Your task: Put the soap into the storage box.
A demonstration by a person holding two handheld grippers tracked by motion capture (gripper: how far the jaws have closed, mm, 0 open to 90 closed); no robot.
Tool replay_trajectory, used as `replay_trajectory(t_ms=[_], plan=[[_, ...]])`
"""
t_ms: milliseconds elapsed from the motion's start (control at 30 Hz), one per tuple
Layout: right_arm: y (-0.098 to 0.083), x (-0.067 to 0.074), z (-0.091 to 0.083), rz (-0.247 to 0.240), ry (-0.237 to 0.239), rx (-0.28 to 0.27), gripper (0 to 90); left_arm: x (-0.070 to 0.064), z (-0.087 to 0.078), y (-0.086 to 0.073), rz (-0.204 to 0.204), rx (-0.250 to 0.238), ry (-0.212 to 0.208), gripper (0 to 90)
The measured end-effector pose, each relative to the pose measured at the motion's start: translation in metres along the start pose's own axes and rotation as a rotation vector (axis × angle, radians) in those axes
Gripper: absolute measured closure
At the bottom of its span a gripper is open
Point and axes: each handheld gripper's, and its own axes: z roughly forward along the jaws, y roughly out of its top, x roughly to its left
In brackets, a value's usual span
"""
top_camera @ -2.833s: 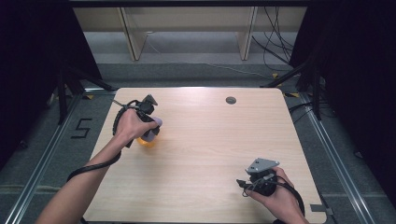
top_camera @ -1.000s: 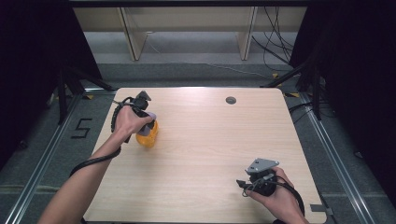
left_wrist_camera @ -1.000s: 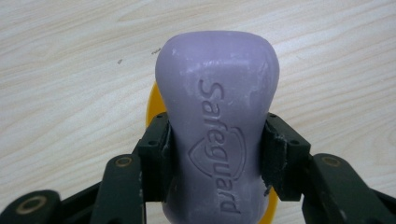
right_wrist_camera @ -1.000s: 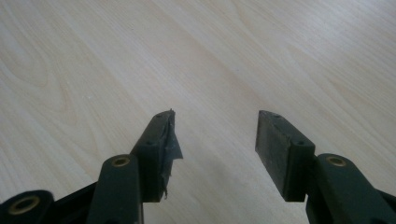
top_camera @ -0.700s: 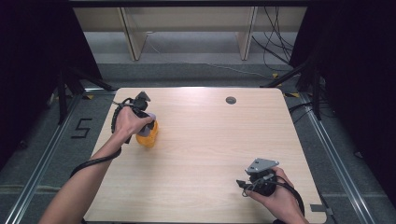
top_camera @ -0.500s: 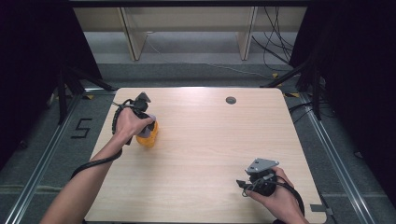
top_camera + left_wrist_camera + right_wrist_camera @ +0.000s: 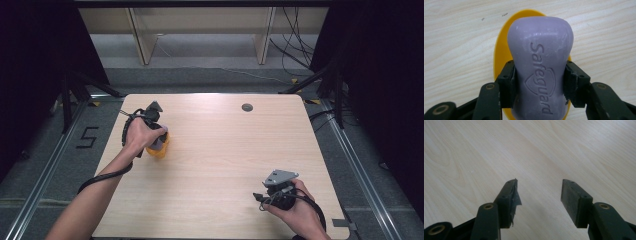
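Fingers first: the left gripper's fingers [image 7: 506,85] are clamped on the waist of a purple soap bar [image 7: 540,65], one black pad on each flank, while the right gripper's fingers [image 7: 510,200] stand apart with nothing but bare wood between them.

From where I stand, the pale wooden worktop [image 7: 225,150] takes up most of the scene. The person's left hand [image 7: 137,137] is over its far-left part, and the right hand [image 7: 295,207] rests near the close-right corner, well apart from the work. The left gripper [image 7: 157,142] points downward there; the right gripper [image 7: 277,192] lies low and idle.

Under the soap sits a yellow oval dish [image 7: 499,55], its rim showing on both sides of the bar. The soap is right over it; whether it is touching the dish bottom I cannot tell.

To do this step well, I would keep the bar lengthwise with the dish's long axis, settle it gently into the middle of the dish, and only then ease the grip, since soap is slick and the narrow waist could squirt sideways.
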Motion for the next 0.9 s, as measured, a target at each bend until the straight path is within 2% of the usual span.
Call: replay_trajectory(t_ms=[533,567,600,700,900], plan=[[-0.0002,0.0001,0.0003,-0.001,0.0,-0.002,47.8,0.0016,0.0061,-0.0005,-0.022,0.015,-0.005,49.0],[-0.0002,0.0002,0.0003,0.0,0.002,-0.001,47.8,-0.0008,0.0068,-0.0012,-0.063,0.014,-0.01,49.0],[-0.0002,0.0001,0.0003,0.001,0.0,-0.002,47.8,0.0019,0.0067,-0.0006,-0.028,0.016,-0.003,49.0],[-0.0002,0.0002,0.0004,0.0,0.0,-0.002,47.8,0.0029,0.0075,-0.0014,-0.023,0.005,-0.002,49.0],[-0.0001,0.0001,0.0001,-0.001,0.002,0.002,47.8,0.0028,0.0086,-0.0007,-0.029,0.013,-0.005,48.9]])
